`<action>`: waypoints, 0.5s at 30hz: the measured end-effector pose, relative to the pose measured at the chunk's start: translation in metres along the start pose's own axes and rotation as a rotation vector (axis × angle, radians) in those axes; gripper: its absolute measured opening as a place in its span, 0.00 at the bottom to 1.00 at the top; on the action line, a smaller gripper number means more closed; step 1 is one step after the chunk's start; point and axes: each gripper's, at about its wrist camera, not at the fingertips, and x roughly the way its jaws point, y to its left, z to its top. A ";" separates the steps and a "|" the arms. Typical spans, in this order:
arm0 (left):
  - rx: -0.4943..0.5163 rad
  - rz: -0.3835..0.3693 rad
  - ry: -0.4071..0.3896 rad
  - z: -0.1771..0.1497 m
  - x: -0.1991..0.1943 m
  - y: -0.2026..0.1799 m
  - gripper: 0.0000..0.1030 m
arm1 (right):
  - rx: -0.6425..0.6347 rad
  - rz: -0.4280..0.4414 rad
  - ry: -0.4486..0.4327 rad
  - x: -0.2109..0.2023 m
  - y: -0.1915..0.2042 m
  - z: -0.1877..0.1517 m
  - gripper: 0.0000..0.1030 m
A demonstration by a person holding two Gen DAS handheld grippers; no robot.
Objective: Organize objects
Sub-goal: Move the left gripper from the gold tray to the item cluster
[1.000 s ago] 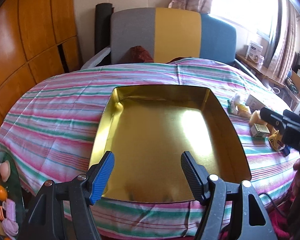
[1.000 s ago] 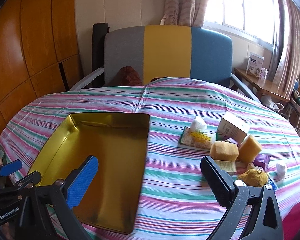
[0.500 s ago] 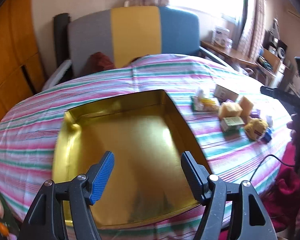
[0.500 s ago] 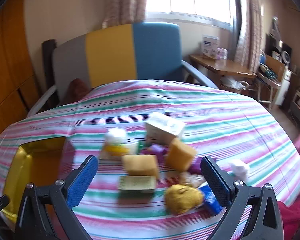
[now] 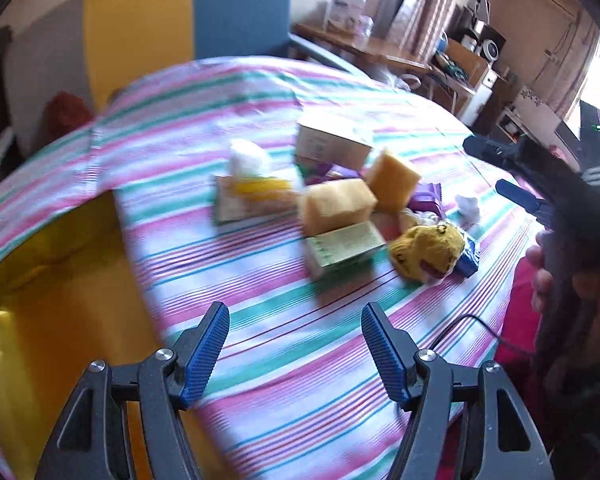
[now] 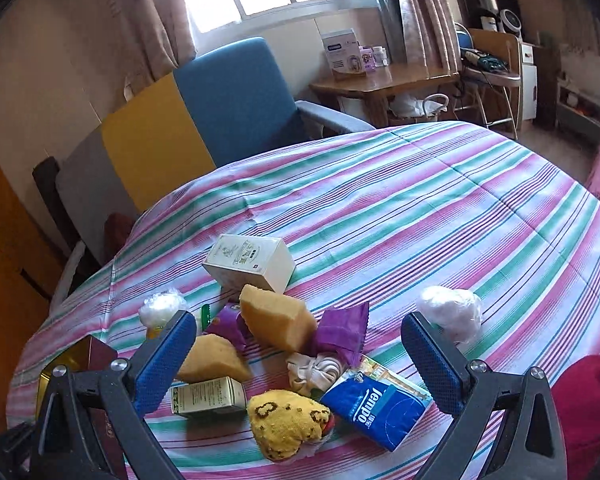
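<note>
A gold metal tray (image 5: 52, 280) lies at the left of the striped table; one corner (image 6: 66, 360) shows in the right wrist view. A heap of objects sits to its right: two yellow sponges (image 6: 276, 320), a white box (image 6: 252, 262), a small green box (image 6: 210, 396), a yellow plush (image 6: 288, 422), a blue Tempo tissue pack (image 6: 374, 406), purple wrappers (image 6: 342, 332) and a white wad (image 6: 452, 312). My left gripper (image 5: 296, 344) is open and empty above the cloth, short of the heap. My right gripper (image 6: 300, 360) is open and empty just above the heap.
The round table wears a pink and green striped cloth (image 6: 420, 208). A grey, yellow and blue chair (image 6: 188, 128) stands behind it. A wooden desk (image 6: 384, 80) and shelves stand at the back right. The right gripper and hand (image 5: 560, 200) show in the left wrist view.
Both grippers have swung to the right, away from the tray and toward the heap of objects. The right one has come close above the heap. Both stay open.
</note>
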 end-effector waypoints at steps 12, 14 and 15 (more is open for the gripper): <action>-0.177 -0.003 0.058 0.040 0.079 -0.017 0.83 | 0.038 0.042 0.015 0.004 -0.007 0.003 1.00; -0.184 0.001 0.063 0.043 0.084 -0.021 0.86 | 0.046 0.046 0.014 0.004 -0.009 0.003 1.00; -0.183 0.005 0.070 0.045 0.087 -0.024 0.86 | 0.047 0.047 0.013 0.004 -0.009 0.003 1.00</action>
